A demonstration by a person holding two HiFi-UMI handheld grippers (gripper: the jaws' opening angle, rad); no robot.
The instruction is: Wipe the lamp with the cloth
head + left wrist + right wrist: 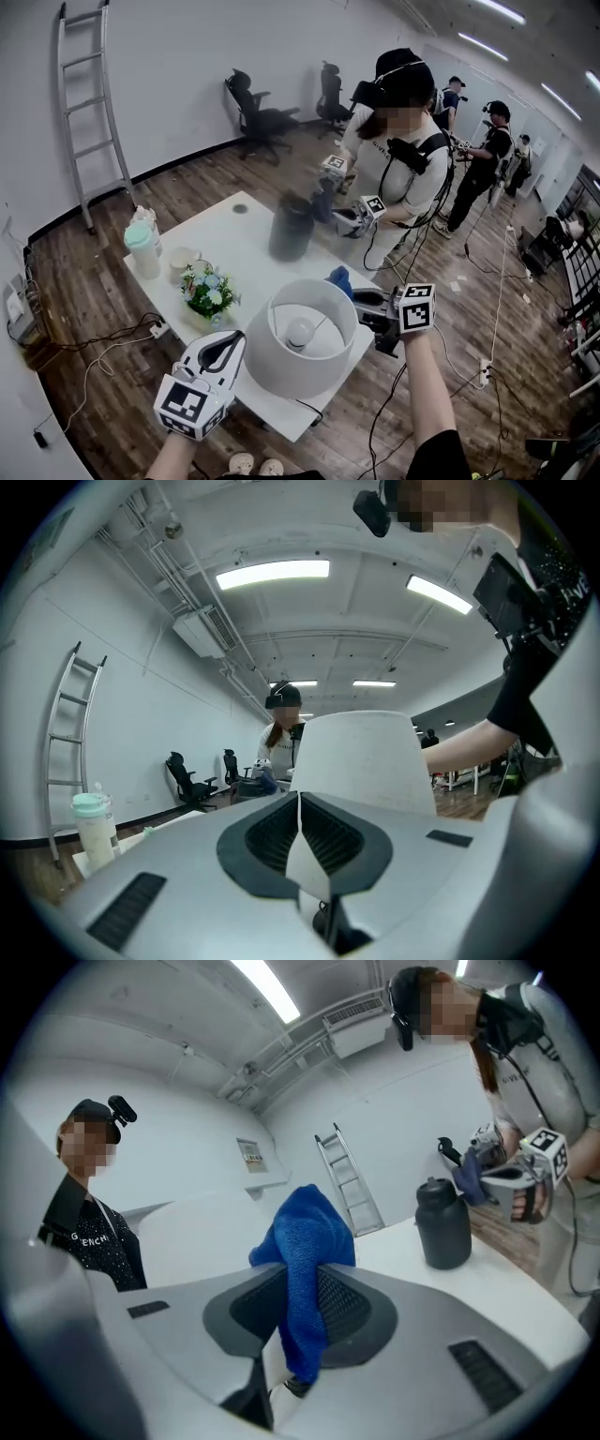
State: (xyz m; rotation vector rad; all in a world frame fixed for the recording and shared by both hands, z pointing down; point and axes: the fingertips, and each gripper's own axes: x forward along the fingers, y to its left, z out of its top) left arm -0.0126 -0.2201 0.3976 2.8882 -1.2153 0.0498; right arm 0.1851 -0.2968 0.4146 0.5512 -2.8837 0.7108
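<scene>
- lamp: white shade, open top, bulb showing inside; stands at the near corner of the white bench. In the left gripper view the shade fills the middle, straight ahead of the tongs.
- cloth: blue, fuzzy, bunched up just beside the shade's upper right rim; contact with the shade can't be confirmed.
- right tongs: clamped on the cloth, which sticks up above the pads and hangs down between them. The head view shows these tongs right of the shade.
- left tongs: closed, pads together, nothing seen between them. The head view has their tip at the shade's lower left side, looks like touching.
- writing: black-and-white square markers on both gripper cubes; black shirt in the right gripper view has white letters, "ENCH" legible. Wall sign too small to read.
- bench, further out: flower arrangement, pale cup, mint-lidded bottle, dark jug.
- second person at the far side of the bench, white top, also holding marker-cube grippers near the jug.
- room: ladder leaning on the wall, black office chairs, wood floor, more people at the back right.
</scene>
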